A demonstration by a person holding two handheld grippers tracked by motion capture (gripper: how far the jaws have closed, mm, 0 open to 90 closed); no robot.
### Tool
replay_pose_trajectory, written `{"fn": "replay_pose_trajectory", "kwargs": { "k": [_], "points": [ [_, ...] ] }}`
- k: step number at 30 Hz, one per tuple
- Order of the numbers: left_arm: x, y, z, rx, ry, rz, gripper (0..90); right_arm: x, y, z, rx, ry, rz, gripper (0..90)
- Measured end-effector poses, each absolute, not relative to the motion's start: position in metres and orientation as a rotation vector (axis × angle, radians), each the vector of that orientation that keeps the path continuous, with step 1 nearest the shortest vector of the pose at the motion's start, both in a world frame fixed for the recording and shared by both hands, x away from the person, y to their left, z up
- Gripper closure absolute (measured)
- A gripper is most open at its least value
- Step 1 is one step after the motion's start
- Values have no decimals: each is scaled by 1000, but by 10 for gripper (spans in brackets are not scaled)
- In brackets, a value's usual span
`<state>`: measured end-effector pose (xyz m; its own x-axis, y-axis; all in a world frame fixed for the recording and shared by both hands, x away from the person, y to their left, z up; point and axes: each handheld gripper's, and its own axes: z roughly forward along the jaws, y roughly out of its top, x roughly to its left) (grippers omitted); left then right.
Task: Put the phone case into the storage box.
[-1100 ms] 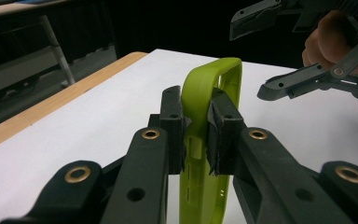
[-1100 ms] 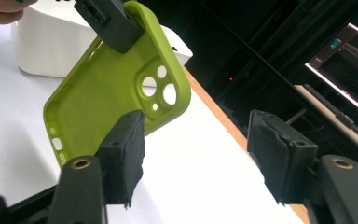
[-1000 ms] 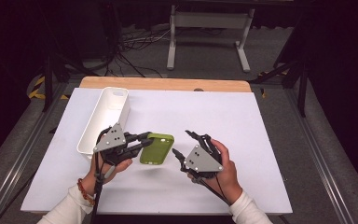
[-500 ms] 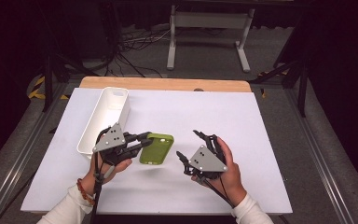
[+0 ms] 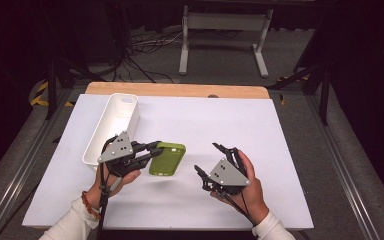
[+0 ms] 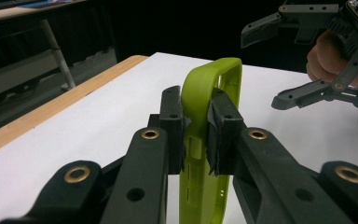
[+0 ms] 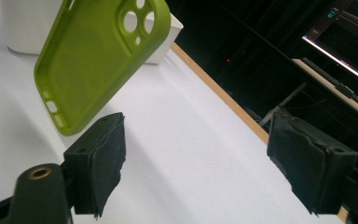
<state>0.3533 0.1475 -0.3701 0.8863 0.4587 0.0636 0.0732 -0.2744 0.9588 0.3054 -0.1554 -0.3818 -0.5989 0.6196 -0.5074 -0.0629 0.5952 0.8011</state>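
Phone case (image 5: 167, 159): lime green, plain, w/ a fine dotted texture on the face seen in the high view; smooth matte green between the left gripper (image 6: 197, 128) fingers (image 6: 172, 122). Fingers & linkage: black, brass-coloured rivets. Grey 3-cornered plate on each gripper, small dark holes. Right gripper (image 5: 216, 160): black, pads dull charcoal. Bin (image 5: 112, 127) beyond the left fingers: plain white. Tabletop (image 5: 220, 120): white sheet, light wood strip at far edge. Bracelet (image 5: 87, 205) at left wrist: reddish-brown beads. Sleeves: white.
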Motion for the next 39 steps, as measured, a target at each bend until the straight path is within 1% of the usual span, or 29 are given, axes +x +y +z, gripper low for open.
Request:
{"fn": "replay_pose_trajectory", "kwargs": {
  "k": [25,39],
  "points": [
    [354,155,-367,1809,400,403,787,296,-186,-394,502,2003,1036,199],
    [353,162,-362,1790,399,421,787,287,-195,-406,515,2028,1018,191]
  ]
}}
